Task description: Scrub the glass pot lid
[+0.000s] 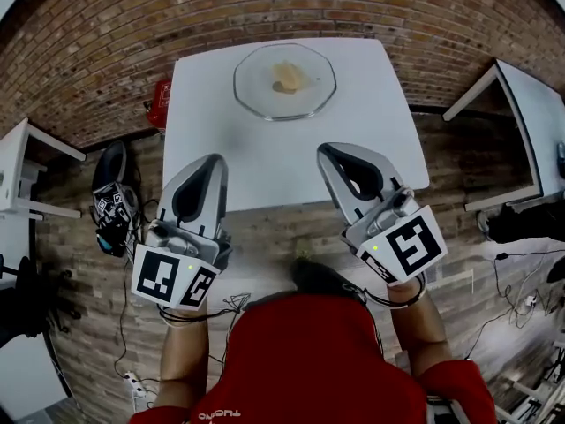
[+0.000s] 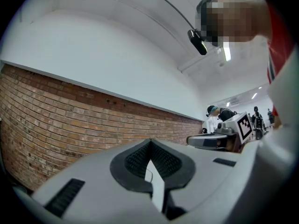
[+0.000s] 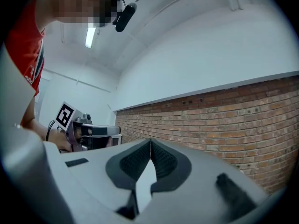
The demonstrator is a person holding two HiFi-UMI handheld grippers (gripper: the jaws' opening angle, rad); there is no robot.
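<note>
Lid: your glass pot lid (image 1: pixel 284 80) sits on the table (image 1: pixel 265 162), near its far edge, well apart from both grippers.
Left gripper (image 1: pixel 210 162): your jaws are closed together, holding nothing.
Right gripper (image 1: pixel 328 152): closed too, empty.

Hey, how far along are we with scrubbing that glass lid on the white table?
Nothing looks done yet. The glass pot lid lies untouched at the far end of the table, with a yellowish lump, possibly a sponge, at its middle. Nothing is in hand: the left gripper and right gripper are shut and empty near the table's near edge. All the scrubbing is left.
</note>
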